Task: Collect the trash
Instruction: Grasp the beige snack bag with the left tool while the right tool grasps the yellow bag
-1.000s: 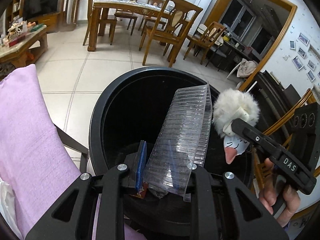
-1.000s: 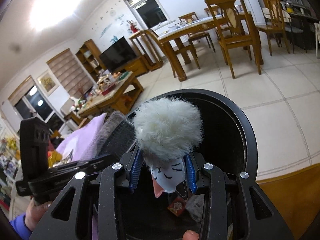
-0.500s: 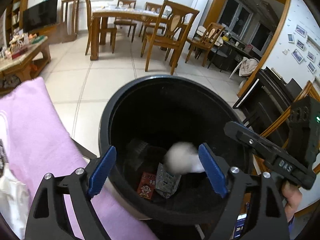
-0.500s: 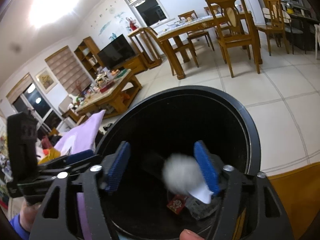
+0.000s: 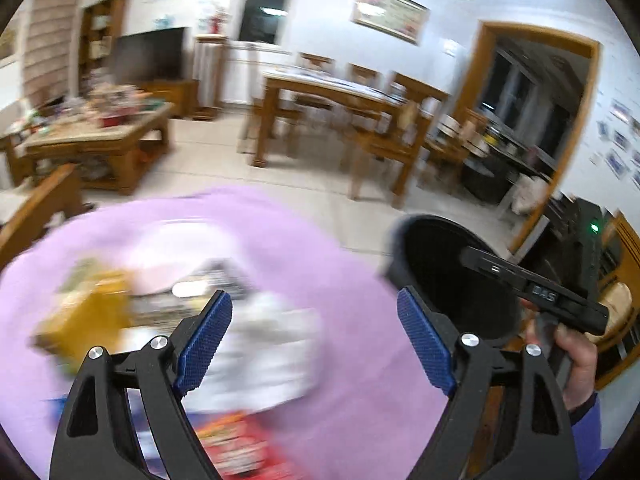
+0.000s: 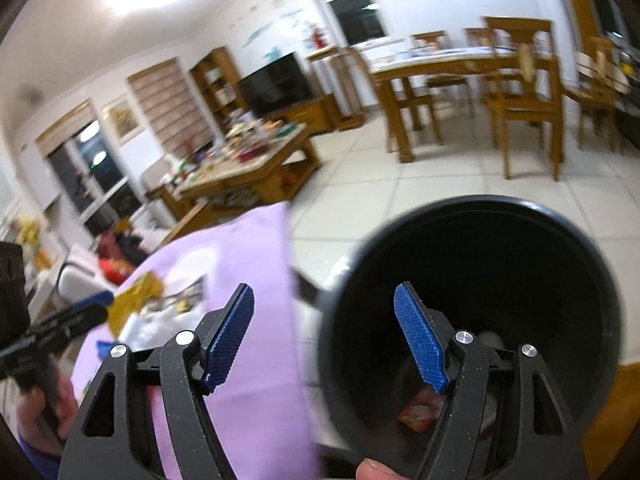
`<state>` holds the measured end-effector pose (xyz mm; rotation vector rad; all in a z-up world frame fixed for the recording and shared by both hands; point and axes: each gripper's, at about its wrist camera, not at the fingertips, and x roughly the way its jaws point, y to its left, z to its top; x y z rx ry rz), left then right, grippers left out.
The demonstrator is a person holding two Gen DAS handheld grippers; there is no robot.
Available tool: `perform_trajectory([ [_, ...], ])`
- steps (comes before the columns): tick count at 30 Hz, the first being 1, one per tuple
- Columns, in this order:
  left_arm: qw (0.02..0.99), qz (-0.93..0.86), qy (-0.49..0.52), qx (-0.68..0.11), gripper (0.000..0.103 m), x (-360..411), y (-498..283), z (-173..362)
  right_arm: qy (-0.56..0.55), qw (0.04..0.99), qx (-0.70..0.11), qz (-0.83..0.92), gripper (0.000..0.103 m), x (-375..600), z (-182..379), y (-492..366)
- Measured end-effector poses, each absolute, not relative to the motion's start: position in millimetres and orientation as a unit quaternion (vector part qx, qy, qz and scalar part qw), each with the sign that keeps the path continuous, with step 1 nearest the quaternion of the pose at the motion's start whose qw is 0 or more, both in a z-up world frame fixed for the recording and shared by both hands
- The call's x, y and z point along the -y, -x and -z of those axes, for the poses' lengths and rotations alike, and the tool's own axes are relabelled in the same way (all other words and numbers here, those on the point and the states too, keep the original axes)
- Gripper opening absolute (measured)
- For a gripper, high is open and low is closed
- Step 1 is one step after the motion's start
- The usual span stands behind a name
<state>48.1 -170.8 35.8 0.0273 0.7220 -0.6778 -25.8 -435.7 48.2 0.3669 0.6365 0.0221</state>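
Observation:
My left gripper (image 5: 316, 340) is open and empty above a purple cloth (image 5: 328, 248) strewn with blurred trash: a white wrapper (image 5: 272, 356), a yellow packet (image 5: 92, 316) and a red packet (image 5: 240, 448). The black trash bin (image 5: 456, 280) stands to its right; it also shows in the right wrist view (image 6: 520, 276). My right gripper (image 6: 324, 336) is open and empty, straddling the bin's left rim and the purple cloth (image 6: 248, 264). Red wrapper trash (image 6: 416, 412) lies in the bin's bottom. The right gripper also shows in the left wrist view (image 5: 532, 292).
A cluttered wooden coffee table (image 6: 248, 164) stands beyond the cloth. A dining table with chairs (image 6: 480, 80) is farther back on the tiled floor. A TV (image 6: 276, 84) and shelves line the far wall. A doorway (image 5: 532, 120) is at the right.
Both grippers let go of the clear plastic tray and the fluffy white toy, which fell into the bin. Both have since swung left, the left one over the purple cloth.

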Motion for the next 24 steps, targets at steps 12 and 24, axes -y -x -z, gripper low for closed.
perform_trajectory([
  [12, 0.889, 0.214, -0.038, -0.403, 0.07, -6.1, -125.6, 7.0, -0.115, 0.898, -0.382, -0.184, 0.083, 212.1, -62.8, -85.3],
  [24, 0.861, 0.266, -0.083, -0.425, 0.053, 11.6, -159.7, 43.0, -0.2, 0.846, -0.467, -0.16, 0.055, 171.4, -12.1, -193.8],
])
